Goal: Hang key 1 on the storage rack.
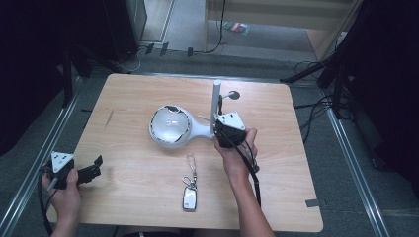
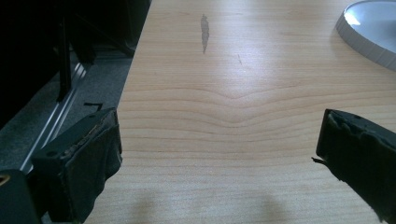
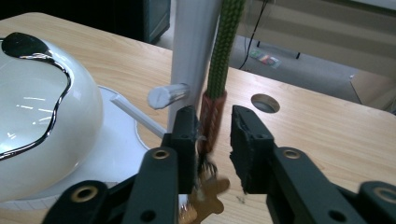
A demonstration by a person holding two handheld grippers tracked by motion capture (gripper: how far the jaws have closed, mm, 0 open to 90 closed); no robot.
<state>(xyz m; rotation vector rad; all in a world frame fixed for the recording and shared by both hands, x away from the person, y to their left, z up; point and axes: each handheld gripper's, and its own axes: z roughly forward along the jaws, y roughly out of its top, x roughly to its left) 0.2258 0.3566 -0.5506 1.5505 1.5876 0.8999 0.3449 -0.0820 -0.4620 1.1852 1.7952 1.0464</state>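
Right gripper point(image 1: 225, 129) sits at the white upright post point(image 1: 216, 106) of a white stand, mid tabletop point(image 1: 128, 94), right hand point(image 1: 237, 153) behind it. In the right gripper view the right gripper point(image 3: 212, 135) has a braided cord point(image 3: 223, 60) hanging between its jaws, green above, brown-orange at the lower end, with a small gold-coloured charm point(image 3: 205, 196) dangling below. Jaws are parted a little; the left one looks to touch the cord, the right one stands clear with a visible gap, so no clamp on it. Cord hangs just beside the post point(image 3: 191, 51), right of it in that view; whether it touches the post, cannot tell. A short silver peg point(image 3: 166, 95) sticks out of the post on its left. Stand's white domed base point(image 1: 170, 126) with chrome trim lies left of the post, joined by a neck. Key fob point(image 1: 189, 198) with ring and clip lies flat on the tabletop near the front edge, well apart from the stand. Left gripper point(image 1: 94, 168) rests at the left front edge, held by the left hand point(image 1: 66, 190); in the left gripper view the left gripper point(image 2: 219, 154) has jaws wide open over bare wood.
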